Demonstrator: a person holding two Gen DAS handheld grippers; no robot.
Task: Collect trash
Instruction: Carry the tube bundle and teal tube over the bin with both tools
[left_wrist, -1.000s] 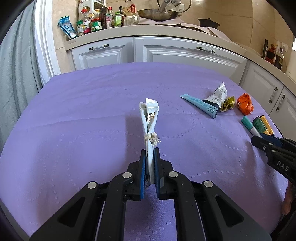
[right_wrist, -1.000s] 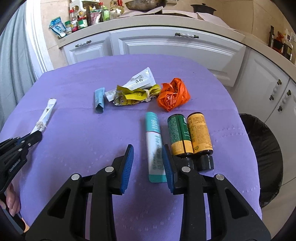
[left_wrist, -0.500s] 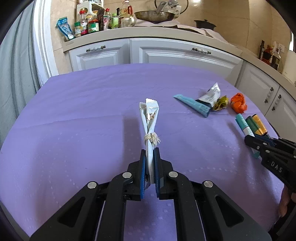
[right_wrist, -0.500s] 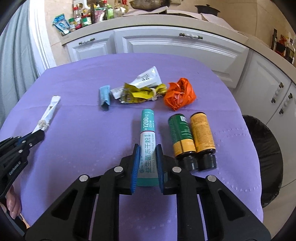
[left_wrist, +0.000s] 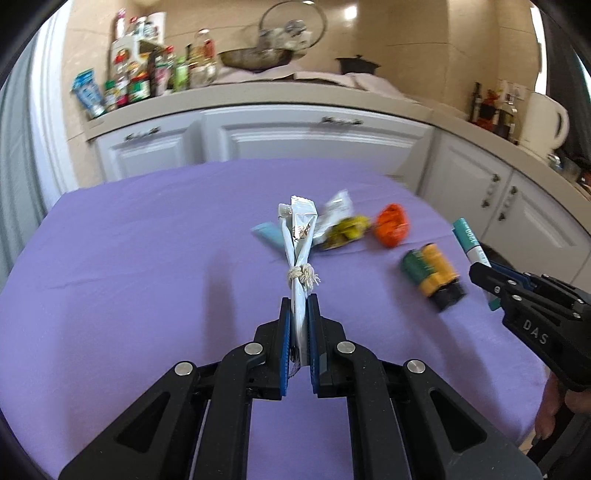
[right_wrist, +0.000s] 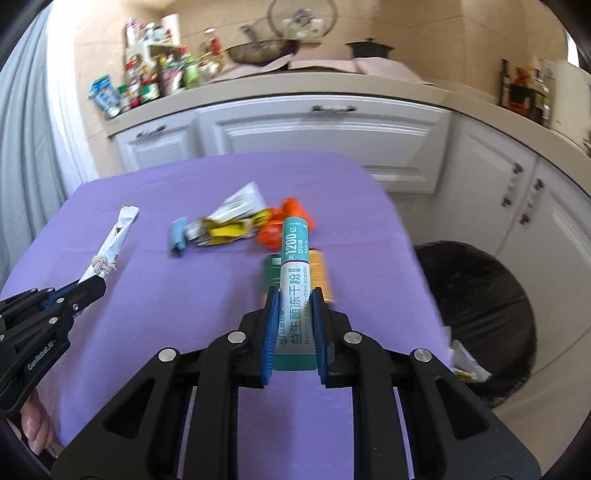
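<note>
Two grippers in my hands, both loaded, over the purple-covered worktop (left_wrist: 129, 295).

Item 1: left gripper (left_wrist: 299, 332), lower centre of the left wrist view, clamped together on a white wrapper bundle (left_wrist: 297, 236) tied with string; the bundle stands up and forward from the blue pads, clear of the cloth. Same bundle appears at left of the right wrist view (right_wrist: 114, 240).

Item 2: right gripper (right_wrist: 293, 328), lower centre of its own view, clamped on a teal-and-white powder tube (right_wrist: 295, 280) that points away from the camera. Its tip shows at the right edge of the left wrist view (left_wrist: 471, 240).

Item 3: loose trash lying on the cloth, mid-frame: a blue packet (right_wrist: 178, 236), a white sachet (right_wrist: 240, 201), a crumpled yellow wrapper (right_wrist: 229, 230), an orange crumpled bag (right_wrist: 271, 230).

Item 4: green bottle (left_wrist: 415, 264) and yellow bottle (left_wrist: 439, 269), side by side, lying down, black caps toward me; blurred.

Item 5: black-lined bin (right_wrist: 480, 317), lower right of the right wrist view, beside the worktop edge, scraps inside.
</note>
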